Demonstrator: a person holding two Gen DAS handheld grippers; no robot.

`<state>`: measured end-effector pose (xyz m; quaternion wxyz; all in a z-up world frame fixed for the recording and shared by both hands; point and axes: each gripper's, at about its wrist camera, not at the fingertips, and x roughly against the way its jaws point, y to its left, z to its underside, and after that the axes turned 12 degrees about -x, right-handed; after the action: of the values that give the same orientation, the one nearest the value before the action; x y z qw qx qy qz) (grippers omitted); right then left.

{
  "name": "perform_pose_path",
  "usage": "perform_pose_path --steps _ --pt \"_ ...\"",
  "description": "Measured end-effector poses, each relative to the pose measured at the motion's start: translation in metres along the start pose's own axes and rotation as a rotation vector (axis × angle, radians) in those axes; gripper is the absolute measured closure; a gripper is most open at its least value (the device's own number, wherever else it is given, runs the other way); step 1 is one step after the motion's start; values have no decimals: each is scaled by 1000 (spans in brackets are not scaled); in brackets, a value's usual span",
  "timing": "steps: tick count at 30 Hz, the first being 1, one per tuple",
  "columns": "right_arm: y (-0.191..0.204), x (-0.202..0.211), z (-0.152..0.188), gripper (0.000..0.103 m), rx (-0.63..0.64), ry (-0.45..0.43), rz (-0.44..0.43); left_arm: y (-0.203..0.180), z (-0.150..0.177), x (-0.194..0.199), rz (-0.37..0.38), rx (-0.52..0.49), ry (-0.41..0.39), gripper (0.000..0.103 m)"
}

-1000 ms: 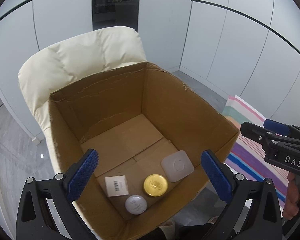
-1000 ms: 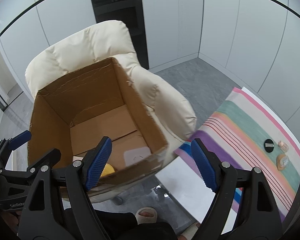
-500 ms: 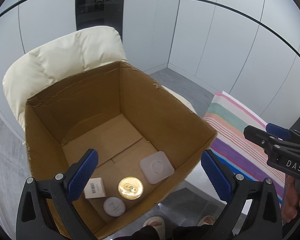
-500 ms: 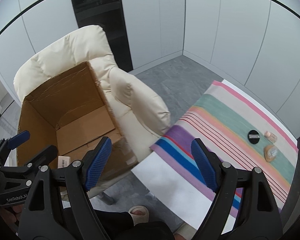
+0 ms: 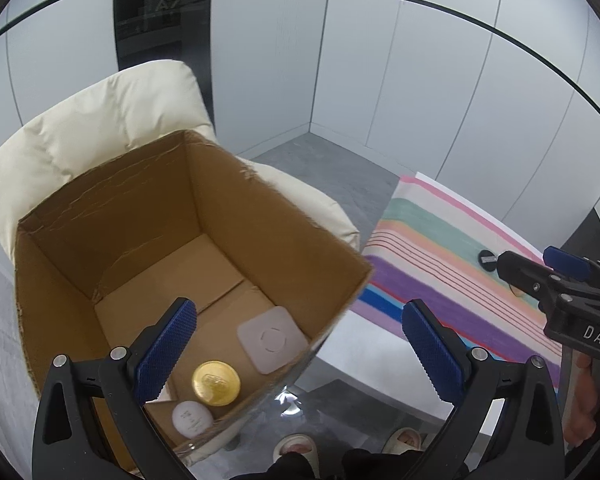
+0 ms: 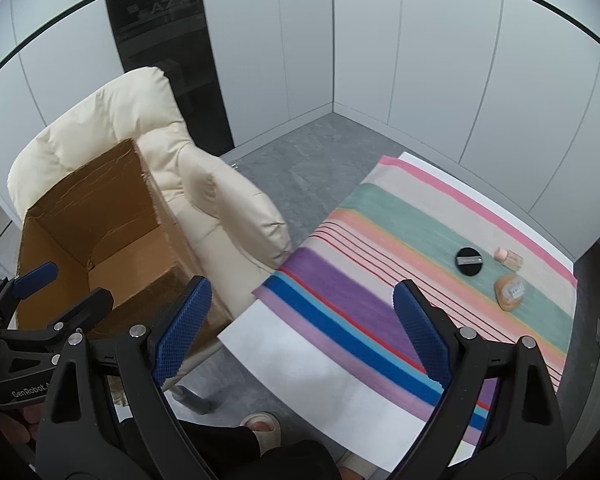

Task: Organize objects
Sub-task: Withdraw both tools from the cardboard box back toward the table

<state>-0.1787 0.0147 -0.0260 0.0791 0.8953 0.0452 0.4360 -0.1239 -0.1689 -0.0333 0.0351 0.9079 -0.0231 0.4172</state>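
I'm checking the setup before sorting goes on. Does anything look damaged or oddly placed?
The cardboard box has a ragged, torn top rim and sits on the cream armchair rather than on the floor. A small bottle lies on its side on the striped cloth.

matt cardboard box (image 5: 259,216), glossy gold lid (image 5: 215,383)

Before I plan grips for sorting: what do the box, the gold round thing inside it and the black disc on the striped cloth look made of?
Box: corrugated cardboard, matte brown, with creased walls and frayed rims.
Gold round thing: seems metal or metallised plastic; shiny, reflective top with an embossed mark.
Black disc: probably plastic, dull black with a pale label; too small to be sure.
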Motion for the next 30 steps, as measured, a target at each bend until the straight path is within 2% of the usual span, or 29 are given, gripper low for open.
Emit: perform_pose_path --steps 3,5,30 --pt "-9 0 -1 7 -12 -3 17 -8 -4 -3 7 -14 0 0" --pt "-16 2 -1 0 -21 -11 28 -14 -6 -5 10 -21 0 0" --pt "-99 25 2 0 -124 -38 115 -84 -26 -19 91 -118 -7 0"
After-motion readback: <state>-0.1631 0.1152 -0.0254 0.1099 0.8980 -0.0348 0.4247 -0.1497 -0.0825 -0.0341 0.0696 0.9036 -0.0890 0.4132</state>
